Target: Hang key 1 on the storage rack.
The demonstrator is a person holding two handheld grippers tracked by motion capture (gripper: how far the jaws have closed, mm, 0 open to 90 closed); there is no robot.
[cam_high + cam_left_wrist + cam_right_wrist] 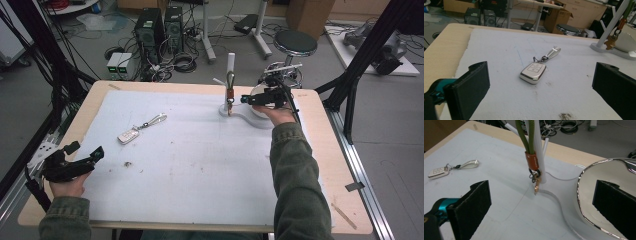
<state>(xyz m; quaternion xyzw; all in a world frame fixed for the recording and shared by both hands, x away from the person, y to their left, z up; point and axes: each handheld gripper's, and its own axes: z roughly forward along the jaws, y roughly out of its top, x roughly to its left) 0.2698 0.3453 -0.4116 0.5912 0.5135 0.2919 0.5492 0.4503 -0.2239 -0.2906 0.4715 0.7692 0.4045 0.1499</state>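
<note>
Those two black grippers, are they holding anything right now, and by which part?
Nothing is held. The right gripper stands open beside the green key strap hanging on the white stand; the left gripper is open, short of the car key.

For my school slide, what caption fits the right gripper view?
Open right gripper beside a green-looped key hanging on a white stand; car key fob lies apart.

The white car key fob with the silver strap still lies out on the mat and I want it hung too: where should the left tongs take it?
Judging by its pose, grip the white car key fob across its two long sides, from above: the body lies flat. The silver strap looks thinner and harder to pinch.
</note>
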